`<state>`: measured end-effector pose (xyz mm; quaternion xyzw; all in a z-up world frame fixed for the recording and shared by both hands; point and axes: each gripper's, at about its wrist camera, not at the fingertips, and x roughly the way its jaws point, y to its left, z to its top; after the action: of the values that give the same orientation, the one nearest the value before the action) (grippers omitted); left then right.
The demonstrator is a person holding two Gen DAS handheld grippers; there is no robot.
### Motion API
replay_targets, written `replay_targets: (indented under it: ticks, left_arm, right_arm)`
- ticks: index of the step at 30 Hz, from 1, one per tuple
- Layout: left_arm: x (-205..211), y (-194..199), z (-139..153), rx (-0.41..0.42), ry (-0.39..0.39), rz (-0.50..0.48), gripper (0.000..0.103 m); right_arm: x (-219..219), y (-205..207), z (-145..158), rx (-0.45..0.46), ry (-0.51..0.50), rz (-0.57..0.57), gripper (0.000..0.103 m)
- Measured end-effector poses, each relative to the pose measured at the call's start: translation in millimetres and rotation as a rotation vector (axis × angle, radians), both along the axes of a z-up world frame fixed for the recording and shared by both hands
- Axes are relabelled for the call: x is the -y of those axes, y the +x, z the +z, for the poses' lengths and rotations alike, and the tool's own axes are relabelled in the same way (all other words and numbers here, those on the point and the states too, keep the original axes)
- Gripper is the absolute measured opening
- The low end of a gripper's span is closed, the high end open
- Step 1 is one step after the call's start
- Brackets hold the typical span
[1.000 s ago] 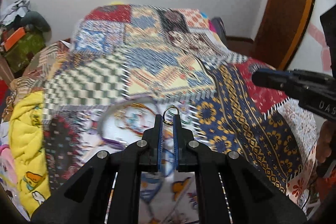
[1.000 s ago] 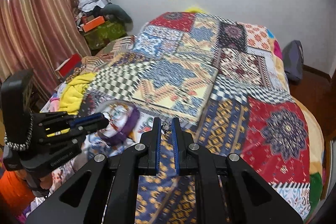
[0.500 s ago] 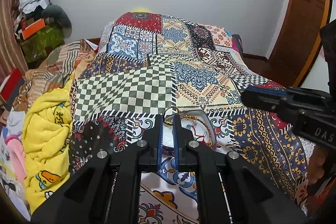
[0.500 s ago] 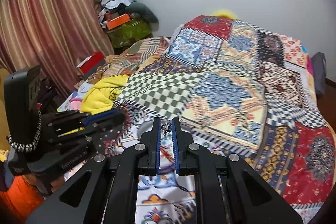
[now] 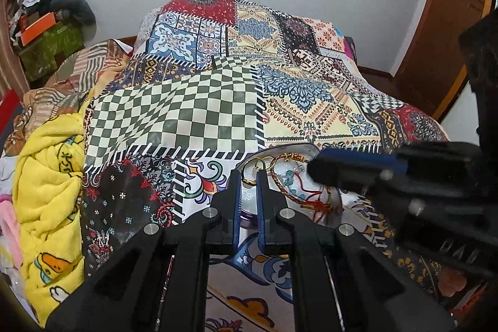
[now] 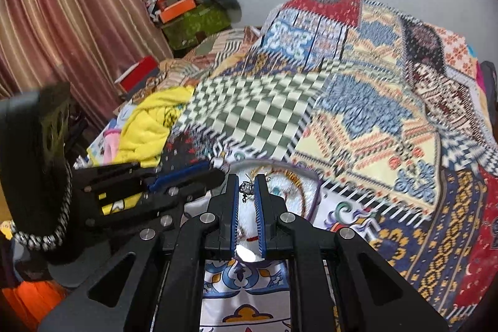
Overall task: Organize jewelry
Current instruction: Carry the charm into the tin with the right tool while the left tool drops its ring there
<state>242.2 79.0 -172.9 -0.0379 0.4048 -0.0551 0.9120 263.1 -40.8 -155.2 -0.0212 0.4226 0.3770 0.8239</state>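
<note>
With my left gripper pinching a gold ring and my right gripper clamping a small silver piece, I hover over the tray, judging release comes next.

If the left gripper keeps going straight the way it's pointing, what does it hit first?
Probably the jewelry tray just ahead: the left gripper, shut on a gold ring, points at its near part, beside the red-and-gold bracelets. Depth is unclear.
</note>
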Motion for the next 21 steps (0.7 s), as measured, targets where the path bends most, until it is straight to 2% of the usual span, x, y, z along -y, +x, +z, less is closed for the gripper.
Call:
replay_targets:
  ticks: [11,19,21]
  left_arm:
    - [0.9,7.0,-8.6,-0.022,0.023,-0.041,0.008]
    - [-3.0,4.6,-3.7,-0.029,0.005,-0.027,0.008]
    - [-5.2,2.1,0.9,-0.022,0.000,-0.018,0.008]
  right_arm:
    - [-7.4,4.7,-24.2,-0.052,-0.051,0.025,0.009]
    - [-3.2,7.7,-24.5,-0.089,-0.039,0.028,0.009]
    - [0.2,7.7,-21.7,-0.094,-0.035,0.021,0.014]
